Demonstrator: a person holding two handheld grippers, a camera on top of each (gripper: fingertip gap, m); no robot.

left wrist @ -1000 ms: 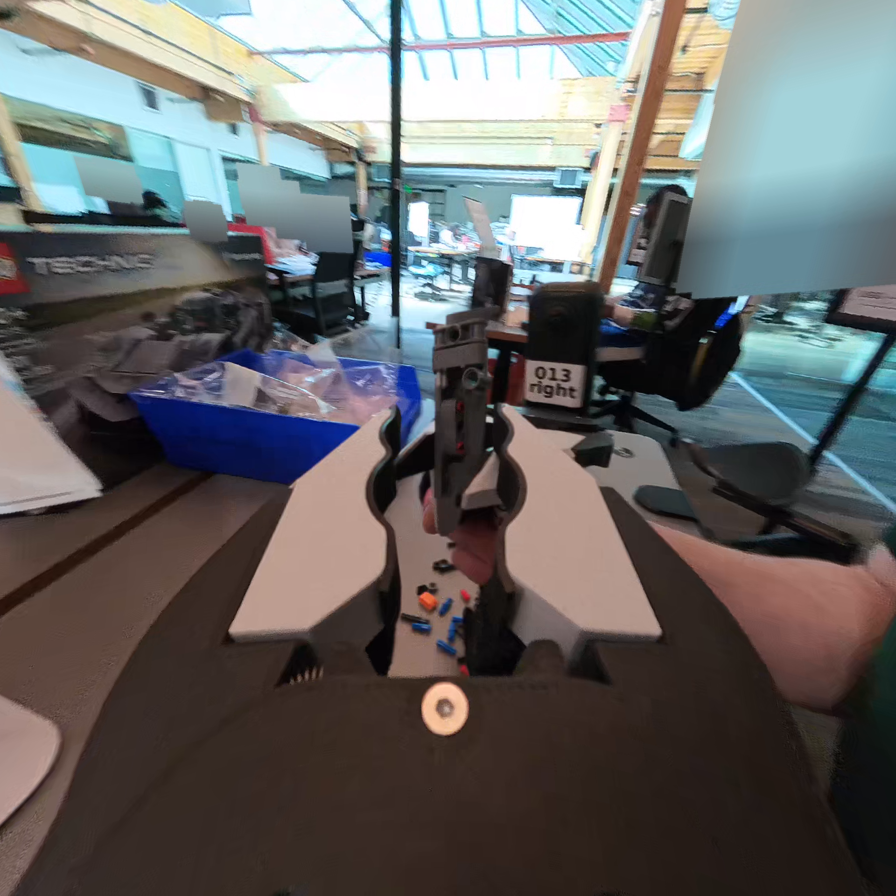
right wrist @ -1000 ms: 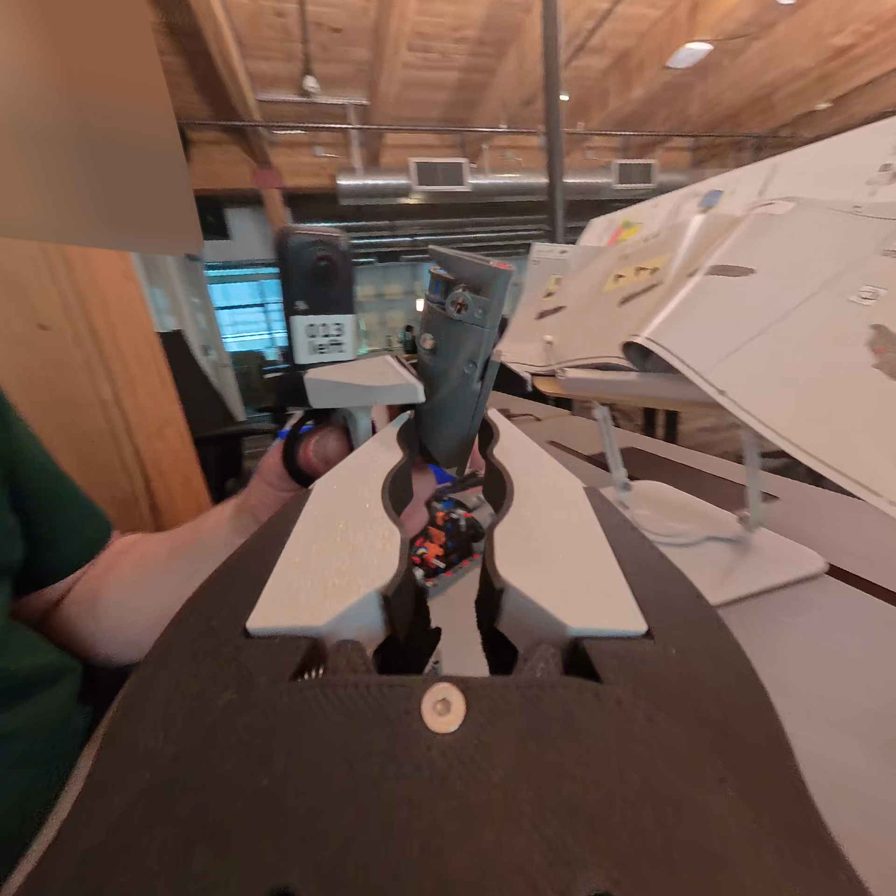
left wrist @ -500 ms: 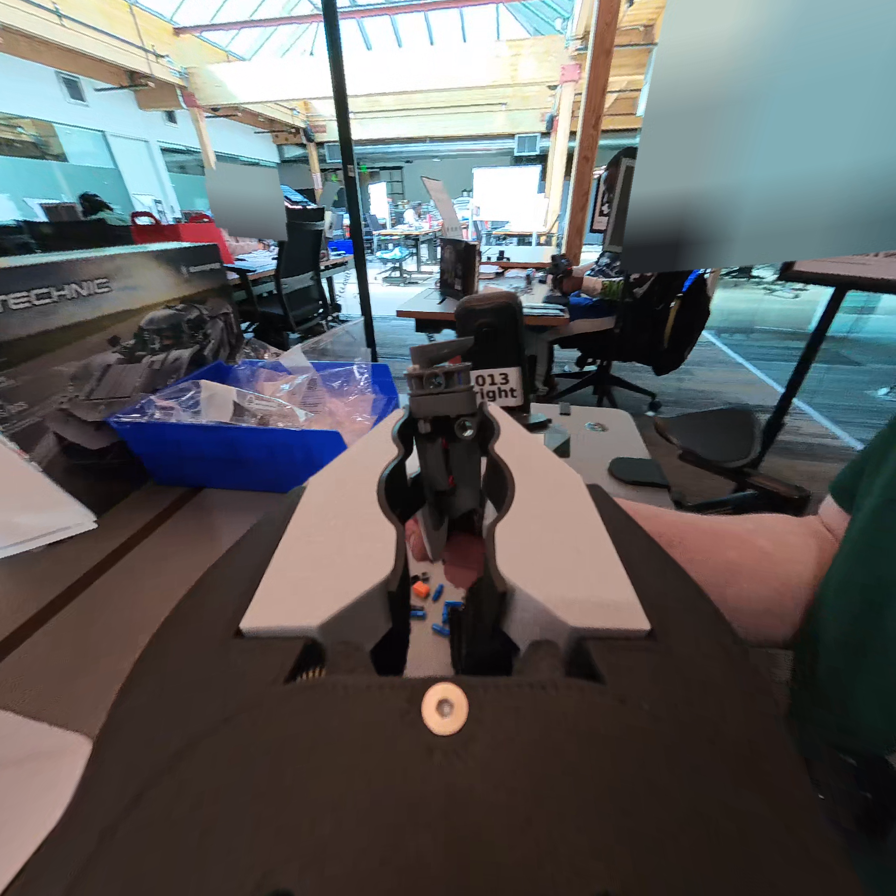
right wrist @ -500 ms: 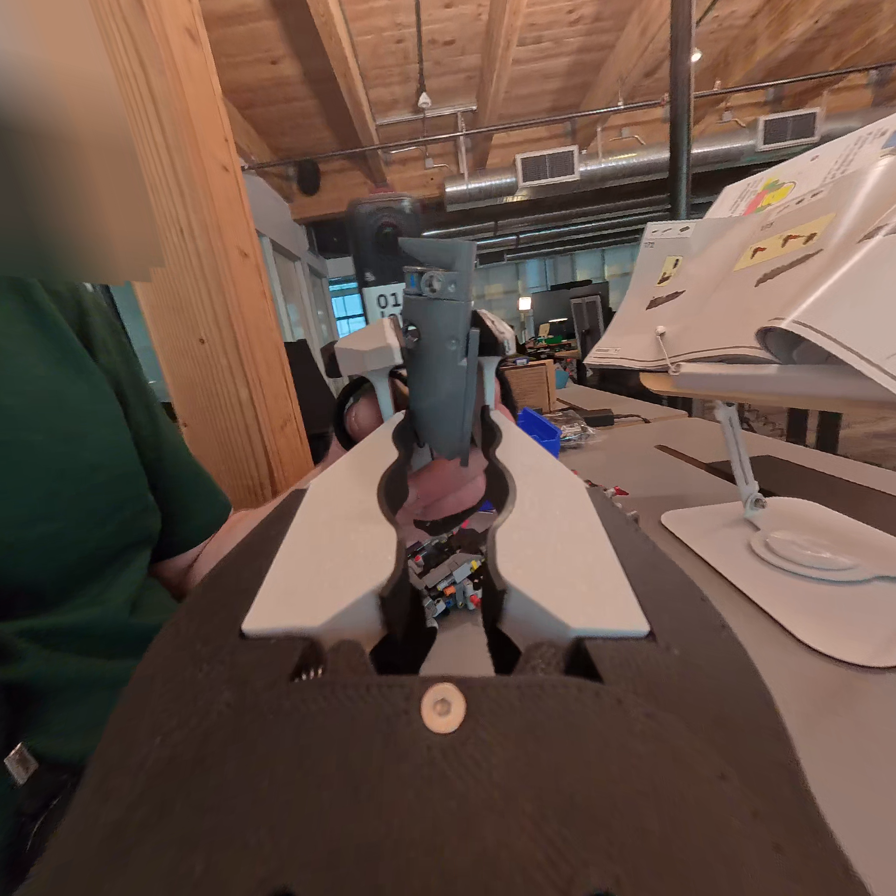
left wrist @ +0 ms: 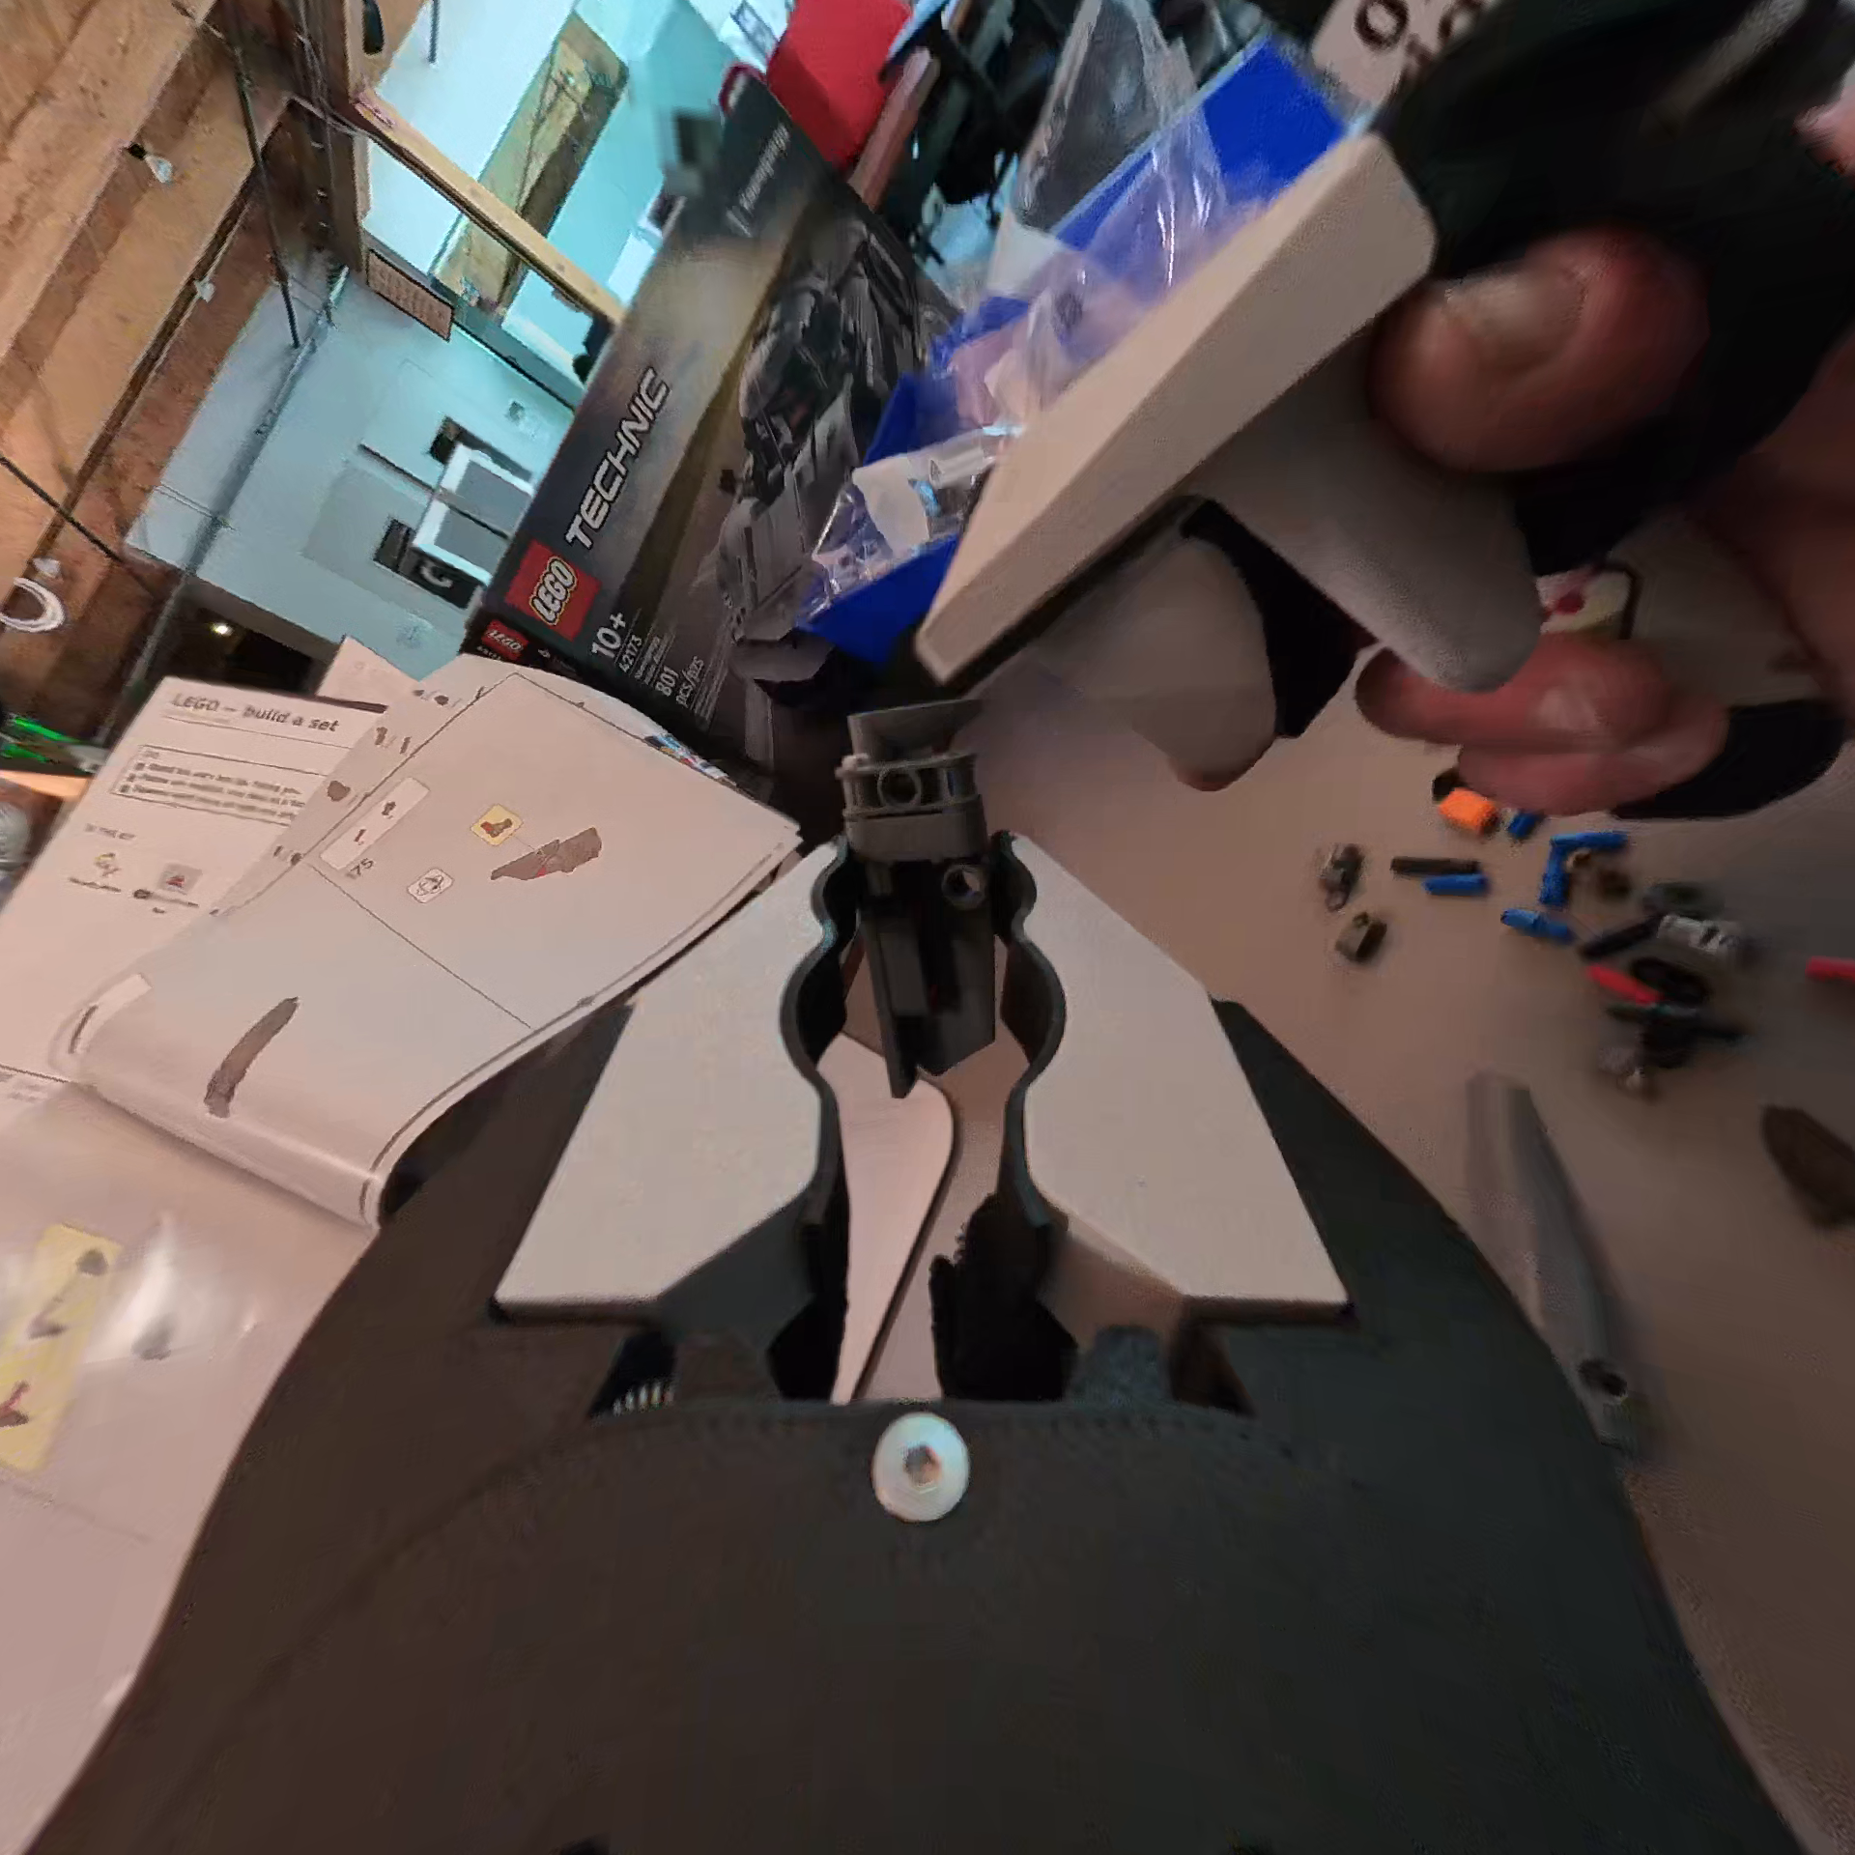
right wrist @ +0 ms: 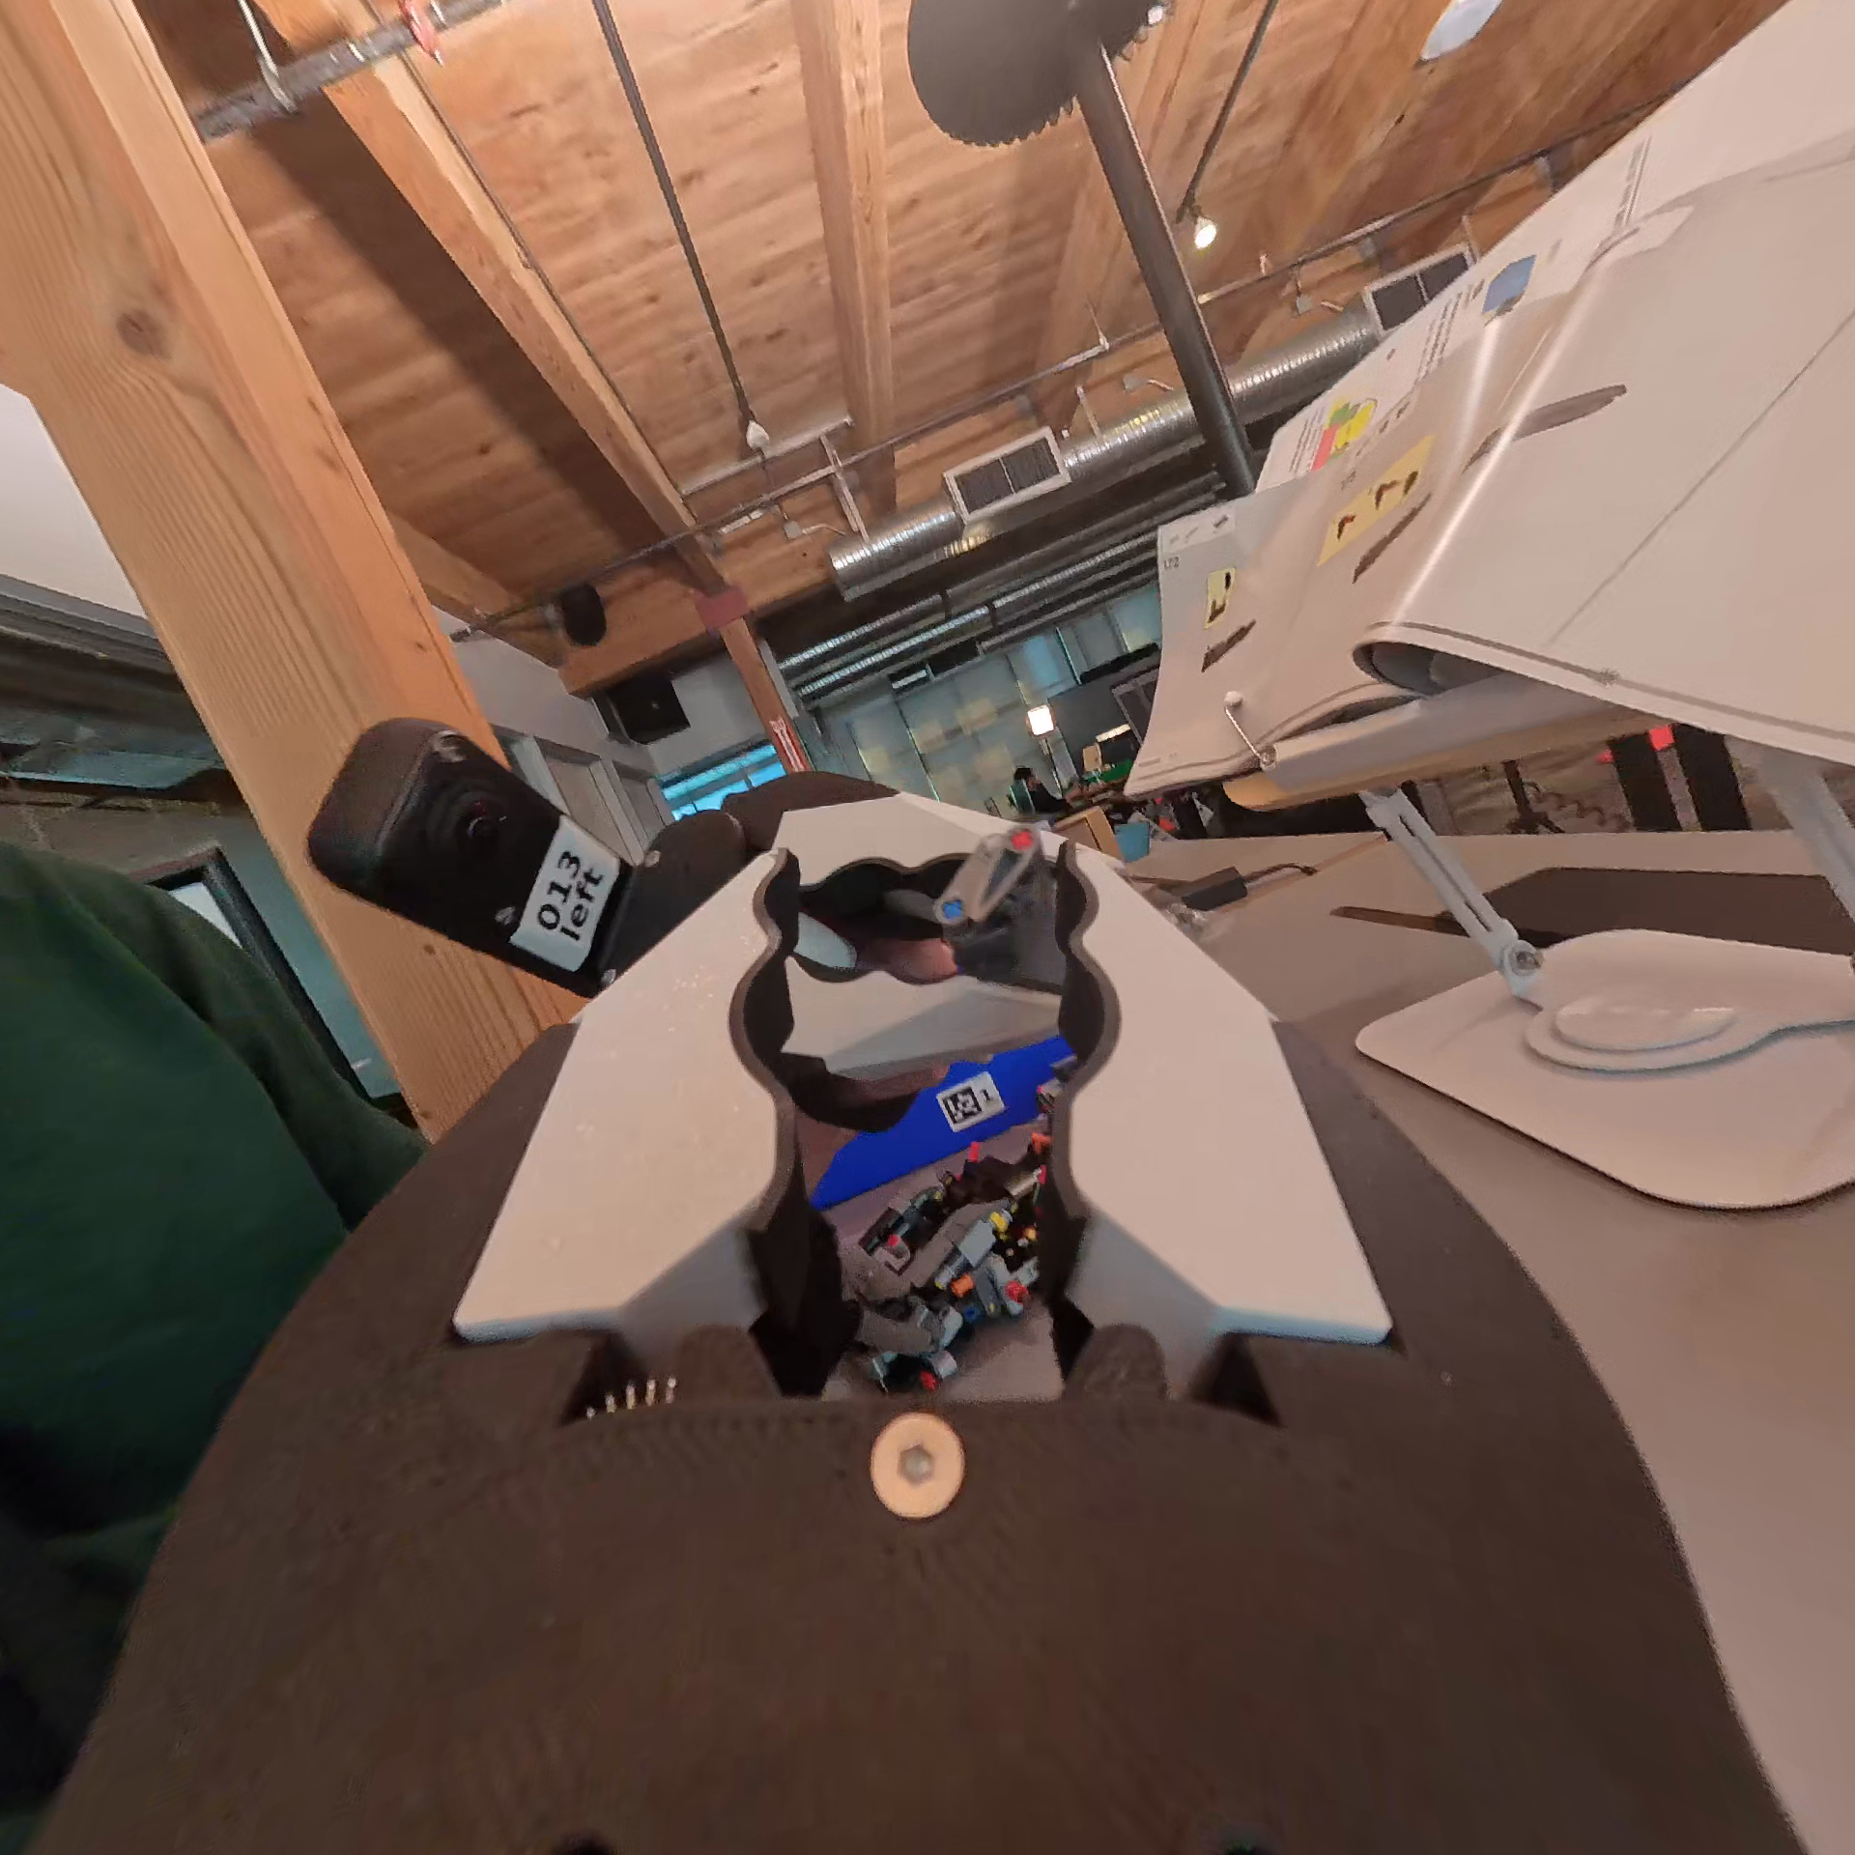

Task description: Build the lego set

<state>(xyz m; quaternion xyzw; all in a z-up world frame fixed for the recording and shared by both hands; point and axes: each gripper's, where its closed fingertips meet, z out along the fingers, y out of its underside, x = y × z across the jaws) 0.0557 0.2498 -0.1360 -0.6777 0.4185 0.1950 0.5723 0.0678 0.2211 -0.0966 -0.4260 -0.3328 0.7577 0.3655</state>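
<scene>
My left gripper [left wrist: 918,878] is shut on a narrow grey lego assembly [left wrist: 918,934] that stands upright between its fingertips, above the table. My right gripper [right wrist: 918,863] is open and empty. It shows in the left wrist view [left wrist: 1184,402] at the upper right, close above the assembly, with a hand on it. In the right wrist view the assembly [right wrist: 989,883] is just beyond the right gripper's tips, tilted, held by the left gripper, whose camera [right wrist: 472,843] shows at the left. Loose small pieces [left wrist: 1566,903] lie on the table to the right.
An open instruction booklet [left wrist: 402,954] lies at the left and shows on a white stand [right wrist: 1606,1084] at the right. The set's box [left wrist: 703,452] and a blue bin [left wrist: 1235,130] with plastic bags stand behind. A long grey part [left wrist: 1546,1255] lies on the table. A pile of pieces [right wrist: 954,1265] lies below the right gripper.
My right gripper has opened and let go of the grey assembly. My left gripper keeps hold of it and has rolled and swung left toward the booklet.
</scene>
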